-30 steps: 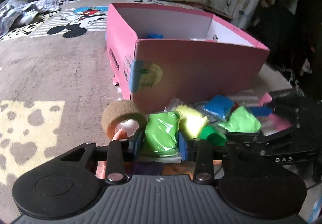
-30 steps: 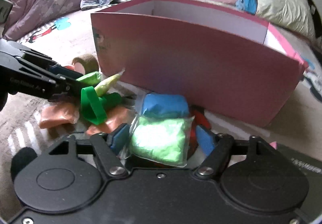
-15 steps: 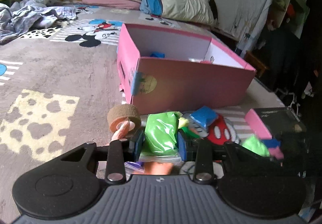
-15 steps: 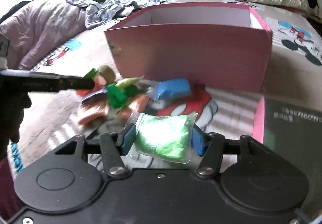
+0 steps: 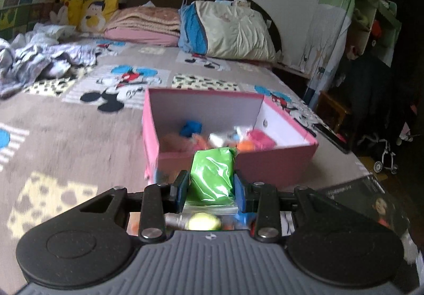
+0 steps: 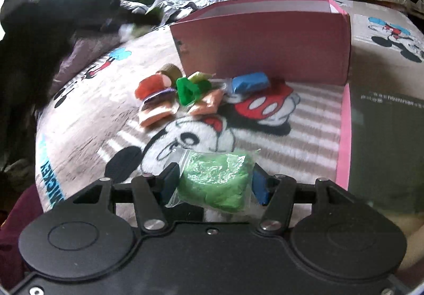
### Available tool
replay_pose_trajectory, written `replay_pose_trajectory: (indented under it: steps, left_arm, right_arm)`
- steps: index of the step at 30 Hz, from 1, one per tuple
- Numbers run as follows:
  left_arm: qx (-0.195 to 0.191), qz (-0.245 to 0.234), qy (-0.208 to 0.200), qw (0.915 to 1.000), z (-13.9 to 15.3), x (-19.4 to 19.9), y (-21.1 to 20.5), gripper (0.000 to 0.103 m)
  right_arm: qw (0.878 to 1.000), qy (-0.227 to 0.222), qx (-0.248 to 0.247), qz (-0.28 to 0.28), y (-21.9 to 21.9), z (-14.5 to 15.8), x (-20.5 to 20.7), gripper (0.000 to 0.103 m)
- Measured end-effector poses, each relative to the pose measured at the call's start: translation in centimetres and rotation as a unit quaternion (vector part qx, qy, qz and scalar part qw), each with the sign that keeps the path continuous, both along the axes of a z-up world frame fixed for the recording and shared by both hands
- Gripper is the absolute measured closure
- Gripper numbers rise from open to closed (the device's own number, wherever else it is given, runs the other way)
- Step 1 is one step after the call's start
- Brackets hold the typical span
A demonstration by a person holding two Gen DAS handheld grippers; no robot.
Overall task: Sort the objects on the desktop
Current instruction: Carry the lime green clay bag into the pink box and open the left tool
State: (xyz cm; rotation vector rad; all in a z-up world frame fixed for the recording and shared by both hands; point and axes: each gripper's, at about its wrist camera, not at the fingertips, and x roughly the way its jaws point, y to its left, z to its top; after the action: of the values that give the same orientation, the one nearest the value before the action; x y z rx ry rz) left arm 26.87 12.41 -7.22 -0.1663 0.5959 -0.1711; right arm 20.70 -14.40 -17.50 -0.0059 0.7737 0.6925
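Observation:
My left gripper [image 5: 211,186] is shut on a bright green clay bag [image 5: 213,175], held in the air just before the near wall of the pink box [image 5: 275,168]. Blue, orange and pink bags lie inside the box. My right gripper [image 6: 214,183] is shut on a paler green clay bag [image 6: 216,178], above the cartoon mouse blanket and well back from the pink box [image 6: 265,48]. A pile stays on the blanket by the box: a blue bag [image 6: 249,82], a green plastic piece [image 6: 189,91], orange bags [image 6: 156,112] and a tan tape roll [image 6: 171,71].
A dark lid with a pink edge [image 6: 384,136] lies right of the pile, also seen as the dark lid [image 5: 357,202]. The other hand's tool is a dark blur [image 6: 53,17] at upper left. Pillows [image 5: 233,30] and crumpled clothes [image 5: 39,62] lie farther up the bed.
The left gripper has risen from the pile with its green bag, so the box's inside now shows. The right gripper has drawn back from the pile with its paler bag.

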Motion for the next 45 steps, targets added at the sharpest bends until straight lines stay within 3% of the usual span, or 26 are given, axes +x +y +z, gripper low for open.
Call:
replay_pose_trajectory:
  steps: [4,9,11,15,23,28,30,32,45]
  left_arm:
    - [0.008,0.006,-0.009,0.9999,1.3,2.9,-1.0,0.069]
    - [0.055,0.011,-0.011,0.9984,1.8,7.0,-2.8,0.069]
    - [0.083,0.017,-0.01,0.9963,1.6,8.6,-3.7,0.069]
    - [0.104,0.023,0.004,0.9943,0.7,11.4,-5.0,0.069]
    - [0.123,0.027,0.04,0.9912,-1.6,15.0,-6.6,0.069]
    - [0.13,0.027,0.05,0.9899,-2.2,16.3,-7.1,0.069]
    - [0.149,0.028,0.061,0.9865,-2.5,17.1,-7.4,0.061]
    - [0.154,0.039,0.063,0.9853,-2.6,17.5,-7.4,0.047]
    - [0.154,0.048,0.045,0.9859,0.1,14.0,-7.5,0.046]
  right_arm:
    - [1.0,0.002,0.002,0.004,0.0,-0.5,-0.8,0.046]
    - [1.0,0.007,0.006,0.009,-0.1,-1.1,-1.3,0.046]
    - [1.0,0.01,0.008,0.01,-0.2,-1.3,-1.5,0.046]
    - [1.0,0.015,0.011,0.01,-0.4,-1.8,-1.5,0.046]
    - [1.0,0.02,0.019,0.007,-0.8,-2.0,-1.2,0.046]
    - [1.0,0.021,0.018,0.008,-0.8,-2.2,-1.0,0.046]
    - [1.0,0.021,0.017,0.009,-0.8,-2.3,-1.0,0.046]
    - [1.0,0.021,0.015,0.009,-0.7,-2.4,-1.0,0.046]
    - [1.0,0.017,0.023,0.004,-0.9,-1.3,-1.7,0.046]
